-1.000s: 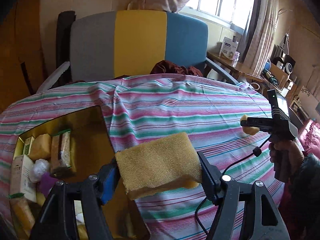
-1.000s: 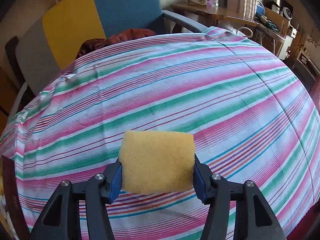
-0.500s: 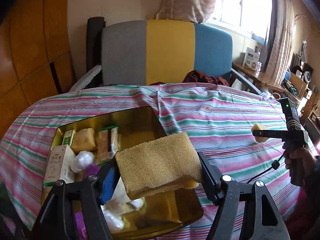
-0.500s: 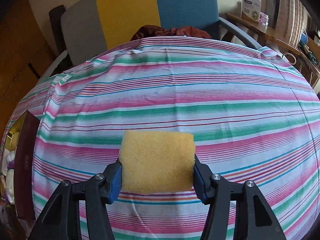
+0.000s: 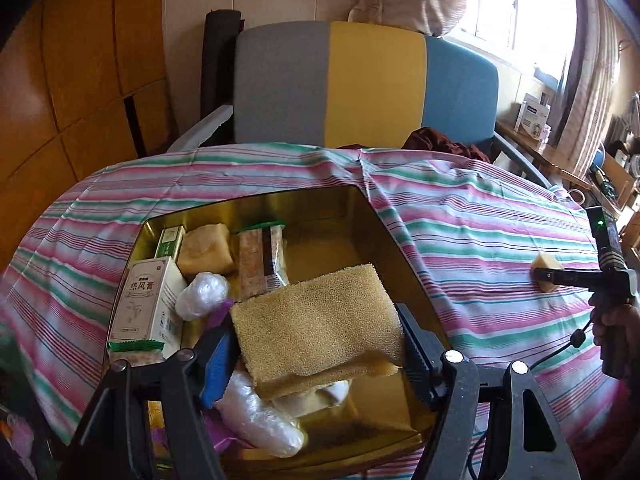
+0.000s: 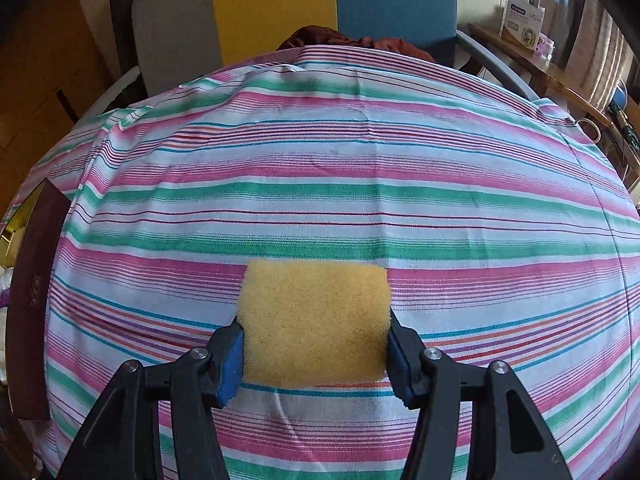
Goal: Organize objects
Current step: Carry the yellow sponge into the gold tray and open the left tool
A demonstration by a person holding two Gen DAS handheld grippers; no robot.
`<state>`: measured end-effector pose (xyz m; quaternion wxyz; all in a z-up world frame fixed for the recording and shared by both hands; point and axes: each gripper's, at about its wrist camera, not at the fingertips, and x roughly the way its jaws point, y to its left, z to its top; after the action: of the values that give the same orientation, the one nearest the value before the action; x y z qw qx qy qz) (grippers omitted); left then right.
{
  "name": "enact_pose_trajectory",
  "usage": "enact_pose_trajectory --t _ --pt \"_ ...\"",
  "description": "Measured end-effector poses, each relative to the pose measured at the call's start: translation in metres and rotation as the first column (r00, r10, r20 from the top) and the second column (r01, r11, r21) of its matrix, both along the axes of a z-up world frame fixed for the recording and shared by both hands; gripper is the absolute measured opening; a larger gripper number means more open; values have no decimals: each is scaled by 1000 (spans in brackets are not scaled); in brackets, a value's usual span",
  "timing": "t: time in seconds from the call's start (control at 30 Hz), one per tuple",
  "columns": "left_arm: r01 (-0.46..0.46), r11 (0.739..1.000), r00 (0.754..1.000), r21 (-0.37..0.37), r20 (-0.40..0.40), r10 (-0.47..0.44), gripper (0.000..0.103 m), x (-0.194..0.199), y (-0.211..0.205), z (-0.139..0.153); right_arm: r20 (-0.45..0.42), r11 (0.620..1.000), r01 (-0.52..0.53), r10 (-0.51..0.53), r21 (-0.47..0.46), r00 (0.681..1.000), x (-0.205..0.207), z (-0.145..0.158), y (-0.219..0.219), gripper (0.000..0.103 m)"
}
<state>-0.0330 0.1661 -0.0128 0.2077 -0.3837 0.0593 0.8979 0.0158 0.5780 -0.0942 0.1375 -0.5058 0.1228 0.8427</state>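
A second ago the left wrist view caught only a corner of the gold tin at its left edge; now the tin [image 5: 360, 216] fills the middle of that view, and the sponge held by the left gripper [image 5: 316, 340] hangs over the tin's near part instead of over striped cloth. In the right wrist view the dark outer side of the tin [image 6: 32, 300], absent a second ago, has come into the left edge.

The tin lies open on the striped tablecloth [image 5: 480, 216]. Inside it are a white carton with green print [image 5: 146, 300], a slim green-and-white box [image 5: 170, 240] behind it, a pale sponge block [image 5: 206, 248], a wrapped snack bar [image 5: 262, 258], and crinkled clear plastic bundles [image 5: 202, 290].

The left gripper's jaws stand about halfway apart, pressed on the sides of a coarse brown-yellow sponge [image 5: 320, 320]. The right gripper [image 6: 314, 346] is closed somewhat narrower on a smaller yellow sponge [image 6: 316, 320], held above bare tablecloth [image 6: 360, 160] right of the tin.

Only the left view shows the tin's contents, and the hand [image 5: 614, 328] carrying the right gripper [image 5: 538, 274] well off to the right.
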Motion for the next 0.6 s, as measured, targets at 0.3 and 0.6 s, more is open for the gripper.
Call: enact_pose_trajectory --t 0.3,0.6 --pt "-61 986 985 153 170 34 72 -66 -15 0 17 1000 -10 10 22 1000 -2 0 -2 59" --pt "-34 998 981 54 192 23 73 -126 33 -19 26 1000 -16 16 21 1000 -3 -1 -4 59"
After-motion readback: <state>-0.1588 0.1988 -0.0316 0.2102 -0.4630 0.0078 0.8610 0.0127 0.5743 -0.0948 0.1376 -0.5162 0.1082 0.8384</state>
